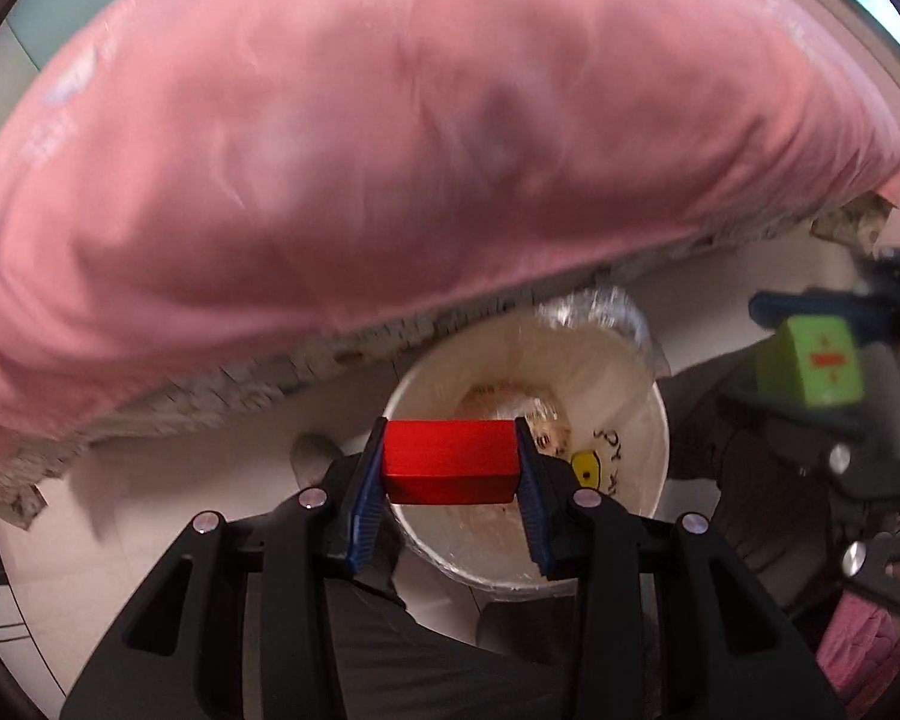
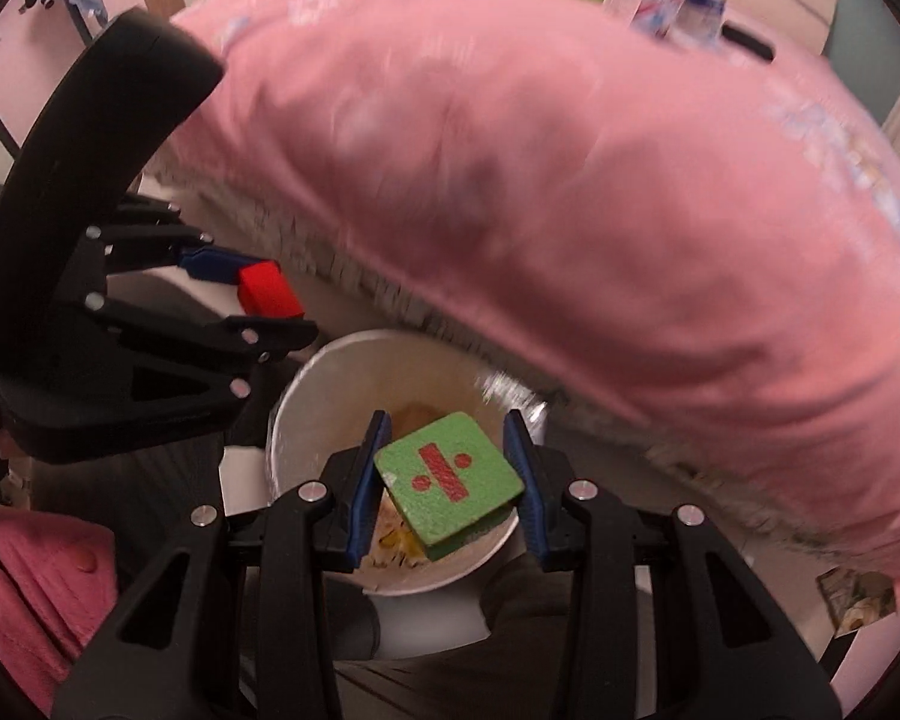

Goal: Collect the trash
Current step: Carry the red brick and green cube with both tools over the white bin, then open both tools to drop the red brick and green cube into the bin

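Observation:
My left gripper (image 1: 450, 471) is shut on a red block (image 1: 450, 462) and holds it above a white bin (image 1: 624, 372) lined with a clear bag. My right gripper (image 2: 447, 480) is shut on a green foam block (image 2: 447, 474) with a red division sign, also above the white bin (image 2: 312, 396). Trash lies at the bin's bottom. Each gripper shows in the other's view: the right one (image 1: 822, 354) with the green block (image 1: 816, 363), the left one (image 2: 252, 300) with the red block (image 2: 268, 290).
A large pink bed cover (image 1: 390, 150) fills the upper half of both views, also in the right wrist view (image 2: 570, 210). The bin stands on a pale floor (image 1: 168, 480). A pink towel (image 2: 36, 576) lies at the lower left. Small packets (image 2: 672, 6) lie on the bed's far side.

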Motion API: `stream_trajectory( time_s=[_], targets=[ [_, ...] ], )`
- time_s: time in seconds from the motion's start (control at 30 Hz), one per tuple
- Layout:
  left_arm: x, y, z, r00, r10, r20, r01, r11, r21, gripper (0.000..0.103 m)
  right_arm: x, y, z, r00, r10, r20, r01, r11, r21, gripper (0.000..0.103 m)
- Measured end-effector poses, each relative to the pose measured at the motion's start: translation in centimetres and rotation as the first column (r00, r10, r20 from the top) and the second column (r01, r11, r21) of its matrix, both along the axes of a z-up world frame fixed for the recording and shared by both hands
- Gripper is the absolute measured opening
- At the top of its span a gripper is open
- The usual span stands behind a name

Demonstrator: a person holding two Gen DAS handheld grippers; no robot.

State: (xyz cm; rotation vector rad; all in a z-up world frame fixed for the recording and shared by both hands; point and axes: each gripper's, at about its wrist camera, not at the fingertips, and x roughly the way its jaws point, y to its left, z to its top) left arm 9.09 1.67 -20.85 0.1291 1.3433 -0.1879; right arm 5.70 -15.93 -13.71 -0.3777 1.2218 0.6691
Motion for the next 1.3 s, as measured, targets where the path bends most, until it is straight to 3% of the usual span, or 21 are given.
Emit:
stream_trajectory(
  time_s=[0.43, 0.67, 0.87, 1.2, 1.3],
  targets=[
    [1.5, 0.4, -8.9, 0.974, 0.057, -0.221, -0.082, 0.991, -0.103, 0.041, -0.5, 1.9, -9.7, 0.966, -0.008, -0.259, -0.001, 0.999, -0.033, 0.040],
    [2.2, 0.0, -12.9, 0.948, 0.089, -0.305, -0.142, 0.977, -0.158, 0.041, 0.6, 2.1, -14.5, 0.893, -0.081, -0.444, 0.089, 0.996, -0.003, 0.040],
    [2.7, -0.2, -16.3, 0.920, 0.117, -0.373, -0.191, 0.967, -0.167, 0.041, 1.5, 2.8, -18.0, 0.844, -0.156, -0.513, 0.162, 0.986, -0.033, 0.040],
    [3.4, 0.1, -18.9, 0.888, 0.150, -0.435, -0.232, 0.962, -0.142, 0.042, 1.9, 3.2, -21.5, 0.838, -0.187, -0.513, 0.165, 0.982, -0.088, 0.040],
    [3.5, 0.5, -19.1, 0.878, 0.166, -0.449, -0.255, 0.956, -0.144, 0.055, 2.2, 2.8, -22.3, 0.824, -0.207, -0.528, 0.182, 0.978, -0.100, 0.047]
  ],
)
